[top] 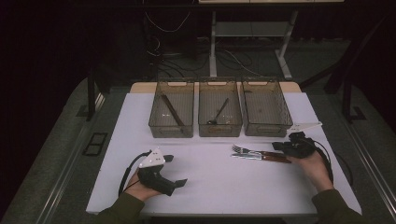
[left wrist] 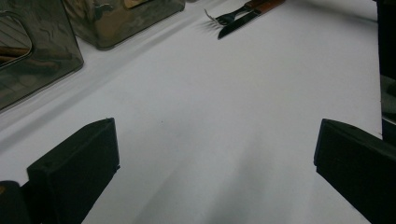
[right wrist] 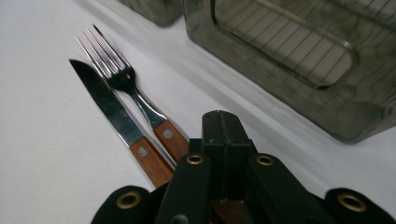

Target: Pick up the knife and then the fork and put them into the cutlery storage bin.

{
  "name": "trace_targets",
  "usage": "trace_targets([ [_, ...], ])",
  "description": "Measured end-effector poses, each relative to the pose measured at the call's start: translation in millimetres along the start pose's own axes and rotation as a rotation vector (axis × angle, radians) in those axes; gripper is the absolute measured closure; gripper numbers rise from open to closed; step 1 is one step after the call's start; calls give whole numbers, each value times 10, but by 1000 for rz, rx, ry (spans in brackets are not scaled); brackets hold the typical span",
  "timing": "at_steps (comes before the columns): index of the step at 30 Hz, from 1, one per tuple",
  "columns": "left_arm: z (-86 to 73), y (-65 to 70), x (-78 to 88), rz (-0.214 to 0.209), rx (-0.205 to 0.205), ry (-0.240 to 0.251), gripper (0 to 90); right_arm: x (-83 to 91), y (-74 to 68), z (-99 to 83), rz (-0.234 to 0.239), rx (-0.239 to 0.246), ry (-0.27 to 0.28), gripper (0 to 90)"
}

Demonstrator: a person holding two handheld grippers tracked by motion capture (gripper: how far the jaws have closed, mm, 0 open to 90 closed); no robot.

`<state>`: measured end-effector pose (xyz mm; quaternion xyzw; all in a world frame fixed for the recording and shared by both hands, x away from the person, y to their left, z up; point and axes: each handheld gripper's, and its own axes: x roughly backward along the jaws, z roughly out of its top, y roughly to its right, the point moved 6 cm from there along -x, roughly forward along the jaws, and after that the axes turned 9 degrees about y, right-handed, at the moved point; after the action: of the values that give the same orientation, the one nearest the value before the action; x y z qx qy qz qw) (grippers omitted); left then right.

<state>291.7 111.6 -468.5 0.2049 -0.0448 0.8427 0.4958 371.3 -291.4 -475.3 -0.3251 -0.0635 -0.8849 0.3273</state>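
Right gripper (right wrist: 219, 126) sits at the right side of the table (top: 210, 186), jaws fully together with nothing visible between the tips. In the right gripper view they meet just above the wooden handles of the fork (right wrist: 135, 95) and knife (right wrist: 114, 119); can't tell if they touch either handle. No grip on either piece.

Fork and knife lie side by side, flat on the white table, in front of the middle and right bins, tips pointing toward the table's left. In the high view the fork (top: 247, 150) is the one nearer the bins, the knife (top: 257, 157) just beside it on the person's side. Handles end at the right gripper (top: 292, 147).

Left gripper (top: 161, 170) is held low over the table's near left, jaws spread wide with only bare table between them, well apart from the cutlery.

3 clear bins in a row at the far edge: left bin (top: 171, 109) holds 1 long dark piece, middle bin (top: 219, 109) holds a spoon (top: 218, 113), right bin (top: 265, 109) contents too small to tell
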Motion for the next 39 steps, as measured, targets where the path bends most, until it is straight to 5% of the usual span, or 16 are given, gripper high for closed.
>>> trace_targets([
  [11,-5,3,-8,-7,0,-1,0,-95,15,-122,-14,27,-81,900],
  [39,-8,23,-13,-22,-3,-3,0,-12,-142,-171,45,83,-142,900],
])
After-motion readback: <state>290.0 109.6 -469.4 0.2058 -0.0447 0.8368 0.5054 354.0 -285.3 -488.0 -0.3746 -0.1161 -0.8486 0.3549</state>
